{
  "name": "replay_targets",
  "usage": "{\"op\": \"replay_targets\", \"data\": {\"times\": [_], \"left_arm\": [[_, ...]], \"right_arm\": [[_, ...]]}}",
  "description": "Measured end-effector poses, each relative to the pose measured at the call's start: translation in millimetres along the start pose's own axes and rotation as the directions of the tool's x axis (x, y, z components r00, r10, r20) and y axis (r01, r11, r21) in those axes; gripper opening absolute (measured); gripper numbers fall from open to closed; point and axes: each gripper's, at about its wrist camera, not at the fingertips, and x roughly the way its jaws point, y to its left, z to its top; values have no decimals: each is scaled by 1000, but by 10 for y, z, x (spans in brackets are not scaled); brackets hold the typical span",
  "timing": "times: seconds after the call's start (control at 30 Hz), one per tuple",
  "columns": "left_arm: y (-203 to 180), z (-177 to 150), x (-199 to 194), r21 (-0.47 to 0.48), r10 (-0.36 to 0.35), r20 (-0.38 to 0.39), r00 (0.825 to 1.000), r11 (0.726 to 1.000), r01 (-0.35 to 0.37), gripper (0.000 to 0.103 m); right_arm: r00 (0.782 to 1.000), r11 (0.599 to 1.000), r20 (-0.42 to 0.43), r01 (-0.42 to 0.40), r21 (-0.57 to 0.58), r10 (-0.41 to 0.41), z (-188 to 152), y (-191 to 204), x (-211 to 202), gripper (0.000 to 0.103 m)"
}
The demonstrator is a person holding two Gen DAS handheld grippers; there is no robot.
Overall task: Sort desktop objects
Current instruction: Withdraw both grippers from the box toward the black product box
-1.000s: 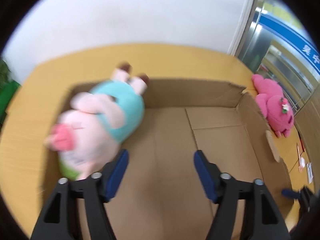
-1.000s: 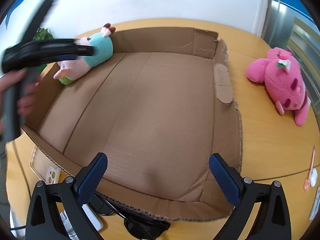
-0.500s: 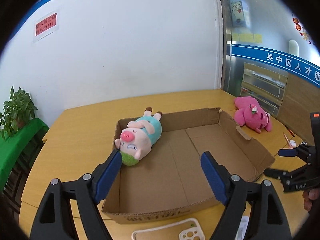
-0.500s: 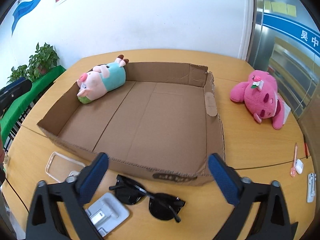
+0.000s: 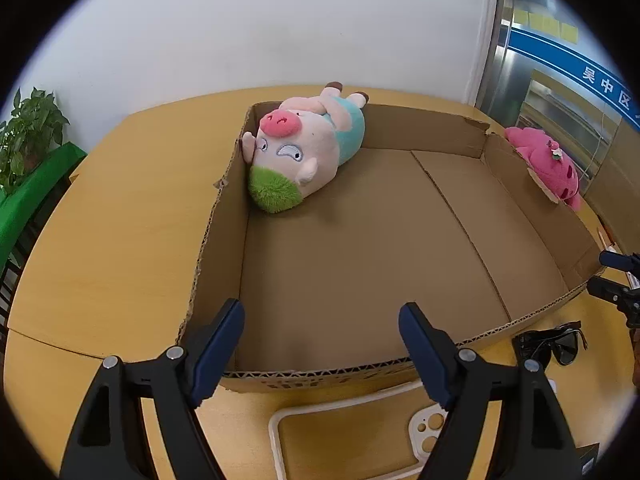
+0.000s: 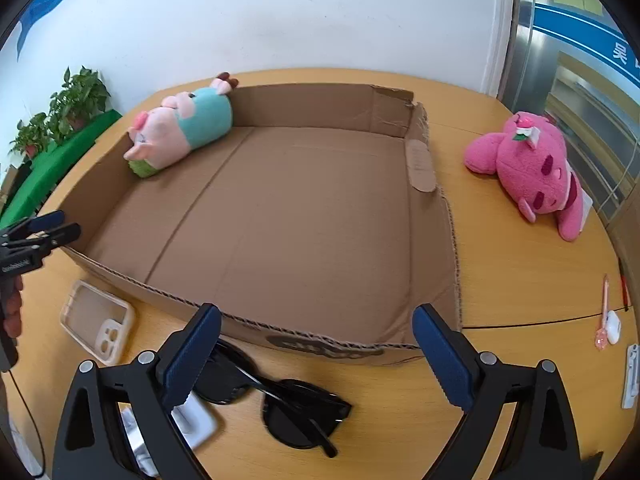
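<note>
- The left hand-held gripper (image 5: 320, 334) hangs over the near edge of the cardboard box (image 5: 216, 236), blue pads spread wide; its jaws have just eased in a touch, with nothing between them but open air.
- The right hand-held gripper (image 6: 316, 344) hovers at the box's near right corner, jaws spread wide and just widening again, nothing pinched.
- Inside the box, the pig plush (image 5: 300, 148) lies on its side in the far left corner, its head with the green tuft against the left wall, feet toward the far wall.
- The rest of the box floor is bare cardboard.
- Outside, on the worktop (image 6: 520, 280) to the right of the box, the pink plush (image 6: 536, 168) lies well apart from the box wall.
- Just in front of the box, black sunglasses (image 6: 280, 396) lie folded on the worktop, right below the right hand-held gripper's pads.
- A clear phone case (image 6: 96, 320) lies beside the box's near left corner, camera cut-out toward us.
- Under the right gripper's left finger sits a white object (image 6: 192, 424), possibly a small box or charger; too hidden to tell.
- Far right on the worktop: a small white earbud-like item (image 6: 612, 326) beside a thin pink stick.
- Potted plants (image 6: 76, 100) stand on a green surface beyond the worktop's left edge.
</note>
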Motion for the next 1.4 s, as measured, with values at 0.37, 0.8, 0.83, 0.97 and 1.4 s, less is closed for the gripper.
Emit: {"op": "replay_targets", "data": {"times": [0.37,0.8,0.83,0.97,1.4], "left_arm": [[-3,-83,-211,-12,-24,-20,1000,1000,24,79],[-571,-208,-1022,31,-80,240,967,997,75,35],[-592,-203,-1008,32,-63,220,974,998,57,10],[-553,-243,-1040,18,-89,199,976,996,87,5],[-1030,-1093,-1087,60,-446,-17,895,893,447,80]], "right_arm": [[999,997,-13,45,-62,-46,-19,-54,-32,100],[993,987,115,15,-161,4,-164,594,-577,56],[994,987,107,-5,-161,22,-179,610,-587,60],[994,982,99,-33,-188,52,-291,639,-658,101],[960,937,6,-270,-220,278,-1452,397,-1142,103]]}}
